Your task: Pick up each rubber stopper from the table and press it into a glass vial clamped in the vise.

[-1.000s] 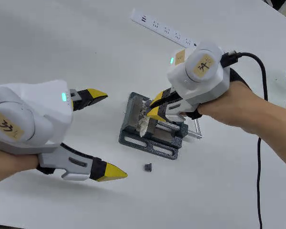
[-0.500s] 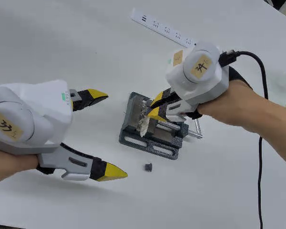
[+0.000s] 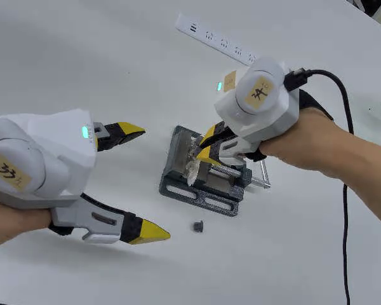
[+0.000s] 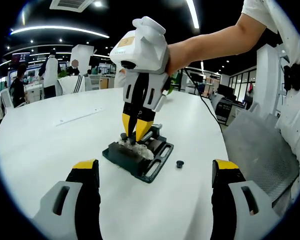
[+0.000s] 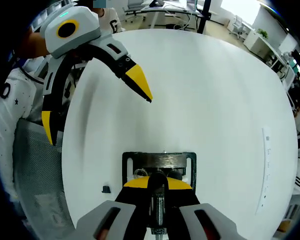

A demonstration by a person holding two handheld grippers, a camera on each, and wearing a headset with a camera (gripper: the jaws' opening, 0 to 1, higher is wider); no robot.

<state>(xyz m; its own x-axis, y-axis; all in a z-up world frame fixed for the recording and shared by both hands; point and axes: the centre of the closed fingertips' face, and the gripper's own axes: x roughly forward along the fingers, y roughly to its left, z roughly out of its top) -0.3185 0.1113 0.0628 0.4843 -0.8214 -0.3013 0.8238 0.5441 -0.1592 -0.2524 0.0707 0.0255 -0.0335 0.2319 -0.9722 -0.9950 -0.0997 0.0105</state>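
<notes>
Stopper — the one loose piece I can see — lies small and dark on the white table, just in front of the vise and apart from it. My right gripper stands over the vise, jaws drawn narrow, yellow tips down at the mouth of the glass vial clamped between the vise cheeks. In the right gripper view something dark sits between the tips, but I cannot tell whether it is a stopper in the pinch or one seated in the vial. My left gripper hovers to the left of the vise, jaws wide, holding nothing. Judgement: the step in hand is the press. To do it well, hold the tips square above the vial mouth and push straight down along the vial's axis; any sideways load risks cocking the stopper or cracking the glass. Ease off only once it sits level. The left gripper looks well placed to fetch the loose stopper afterwards, coming in low with a tip on either side. Surface: plain matte white, carrying a white power strip at the far side and a black cable trailing from my right gripper. Room, from the left gripper view: open office, ceiling strip lights, people standing in the distance, desks beyond.
</notes>
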